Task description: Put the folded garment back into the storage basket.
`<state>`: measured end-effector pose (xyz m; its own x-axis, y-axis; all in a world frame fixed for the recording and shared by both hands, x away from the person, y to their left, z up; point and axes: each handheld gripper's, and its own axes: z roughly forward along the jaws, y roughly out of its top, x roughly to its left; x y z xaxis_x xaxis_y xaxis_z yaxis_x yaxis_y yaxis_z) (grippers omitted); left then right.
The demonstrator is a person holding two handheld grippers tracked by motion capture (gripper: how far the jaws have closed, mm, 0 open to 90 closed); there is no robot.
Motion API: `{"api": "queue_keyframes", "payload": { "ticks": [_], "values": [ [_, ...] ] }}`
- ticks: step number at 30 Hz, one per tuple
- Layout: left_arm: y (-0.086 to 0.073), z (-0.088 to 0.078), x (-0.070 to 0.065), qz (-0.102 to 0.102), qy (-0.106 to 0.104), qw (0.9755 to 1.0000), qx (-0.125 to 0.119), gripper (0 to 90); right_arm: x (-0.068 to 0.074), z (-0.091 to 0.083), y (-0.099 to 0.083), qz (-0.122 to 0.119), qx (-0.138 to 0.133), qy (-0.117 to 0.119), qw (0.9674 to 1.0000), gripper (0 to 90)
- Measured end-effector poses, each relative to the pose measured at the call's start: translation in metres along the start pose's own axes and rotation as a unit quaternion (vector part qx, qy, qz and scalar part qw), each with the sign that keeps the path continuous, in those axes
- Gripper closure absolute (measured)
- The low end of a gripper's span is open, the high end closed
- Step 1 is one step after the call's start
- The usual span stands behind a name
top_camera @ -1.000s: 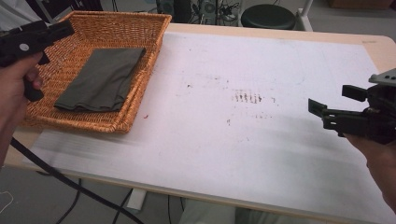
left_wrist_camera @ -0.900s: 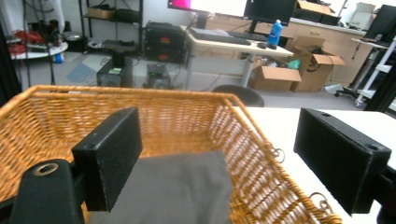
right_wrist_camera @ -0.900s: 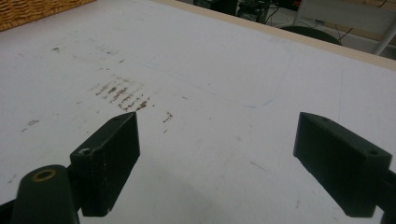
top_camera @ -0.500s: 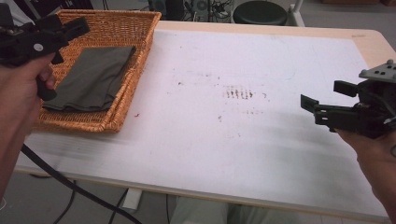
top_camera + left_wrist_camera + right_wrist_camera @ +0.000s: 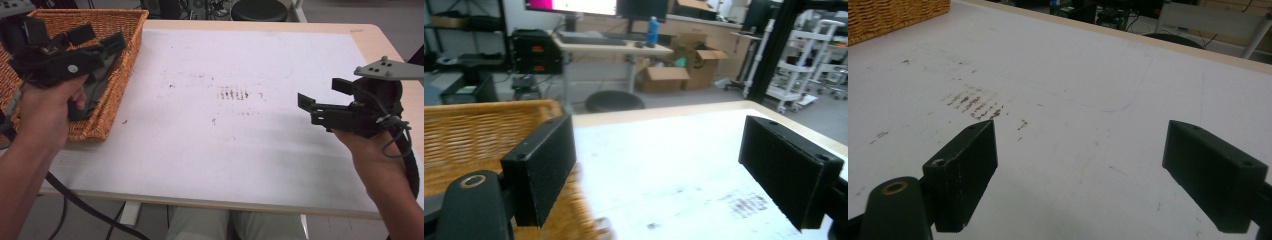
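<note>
the left tongs are held up over the near right side of the basket. their jaws stand wide apart and there is nothing between them. in the left gripper view the two black jaws gape, with the basket's woven rim behind the left jaw and the white counter past them. a hand grips the tongs from below.

a dark cloth lies in the basket, just under the left tongs and partly hidden by them. you cannot tell if they touch.

the right tongs are far off at the right side of the counter, held a bit above it. their jaws are wide apart too and hold nothing. they point left, toward some dark smudges in the middle of the white top. the right gripper view shows these smudges past the left jaw.

the basket sits at the far left of the counter.
</note>
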<state>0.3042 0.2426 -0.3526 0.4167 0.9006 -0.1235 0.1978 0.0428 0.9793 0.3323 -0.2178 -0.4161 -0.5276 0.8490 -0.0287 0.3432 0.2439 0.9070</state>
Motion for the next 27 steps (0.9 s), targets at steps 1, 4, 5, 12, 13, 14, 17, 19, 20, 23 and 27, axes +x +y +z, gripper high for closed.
{"api": "queue_keyframes", "payload": {
  "ticks": [1,4,5,12,13,14,17,19,20,23,27],
  "values": [
    [-0.001,0.005,-0.008,0.003,-0.008,1.0,0.0,15.8,0.0,0.0,0.0,0.0,-0.001,0.0,1.0,14.4],
    [-0.005,0.016,-0.026,0.014,-0.015,0.9998,-0.002,15.8,-0.001,-0.001,0.001,0.0,-0.007,0.0,1.0,14.4],
    [-0.007,0.019,-0.032,0.014,-0.019,0.9997,-0.002,15.8,-0.001,-0.001,0.002,0.001,-0.007,0.0,1.0,14.4],
    [-0.022,0.041,-0.064,0.028,-0.044,0.9986,0.006,15.9,-0.005,-0.004,0.0,0.006,-0.015,-0.004,0.9999,14.3],
    [-0.025,0.044,-0.068,0.028,-0.045,0.9986,0.009,15.9,-0.005,-0.005,0.0,0.006,-0.016,-0.004,0.9999,14.3],
    [-0.027,0.047,-0.071,0.028,-0.049,0.9983,0.011,15.9,-0.006,-0.005,-0.001,0.007,-0.017,-0.004,0.9998,14.3],
    [-0.035,0.055,-0.082,0.033,-0.055,0.9978,0.018,15.9,-0.007,-0.005,-0.002,0.008,-0.018,-0.005,0.9998,14.4],
    [-0.04,0.06,-0.087,0.036,-0.058,0.9974,0.023,15.9,-0.008,-0.006,-0.003,0.011,-0.02,-0.006,0.9997,14.3],
    [-0.043,0.062,-0.089,0.036,-0.061,0.9971,0.027,15.9,-0.008,-0.006,-0.004,0.011,-0.021,-0.006,0.9997,14.3],
    [-0.052,0.068,-0.095,0.034,-0.064,0.9967,0.038,15.9,-0.01,-0.006,-0.005,0.014,-0.023,-0.008,0.9996,14.3],
    [-0.058,0.073,-0.101,0.035,-0.069,0.9958,0.048,16.0,-0.011,-0.006,-0.007,0.015,-0.024,-0.008,0.9996,14.3]
  ]
}}
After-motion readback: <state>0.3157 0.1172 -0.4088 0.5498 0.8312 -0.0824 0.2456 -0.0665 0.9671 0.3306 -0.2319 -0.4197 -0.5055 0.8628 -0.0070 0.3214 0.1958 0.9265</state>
